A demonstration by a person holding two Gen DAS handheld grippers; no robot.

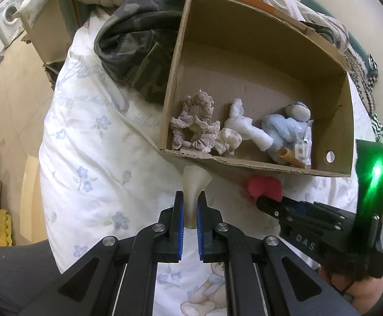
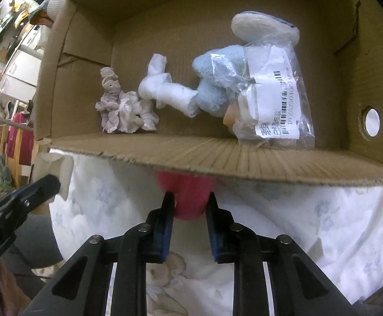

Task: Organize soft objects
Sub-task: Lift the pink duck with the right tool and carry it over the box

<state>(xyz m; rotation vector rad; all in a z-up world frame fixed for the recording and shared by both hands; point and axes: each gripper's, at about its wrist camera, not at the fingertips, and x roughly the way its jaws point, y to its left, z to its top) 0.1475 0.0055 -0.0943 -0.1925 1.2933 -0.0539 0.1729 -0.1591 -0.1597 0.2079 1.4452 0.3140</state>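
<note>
Grippers come first, two of them, one in each hand, both pointing steeply down over a white bedspread [image 1: 91, 137] printed with pale blue flowers. The left gripper [image 1: 190, 201] has its jaws nearly together, pinching the narrow waist of one cream-white soft piece [image 1: 194, 184] that flares out like a funnel above the pads; the piece stands upright just in front of the box's near wall. The right gripper [image 2: 190, 201] has its jaws partly open, one on each side of one pink soft piece [image 2: 188, 197]; the pads [image 2: 166, 226] sit against its sides, and the piece lies on the bedspread, partly tucked under the edge of the box's near flap.

Just beyond stands one open cardboard box [image 1: 244, 163] on the bed, with a round hole in its right-hand wall. Inside, along the near wall, lie four soft things in a row: one mauve scrunchie [image 1: 194, 123] with lace edging on the left, one cream ruffled scrunchie [image 1: 228, 139] touching it, one white sock-like piece [image 1: 246, 126] lying tilted, and one light blue plush toy [image 1: 283, 129] on the right. One clear plastic packet [image 2: 273, 100] with a barcode label leans over the plush toy.

Behind the box, one camouflage-patterned garment [image 1: 138, 50] lies heaped against its left wall. Further left, one washing machine [image 1: 7, 15] stands on the floor.
</note>
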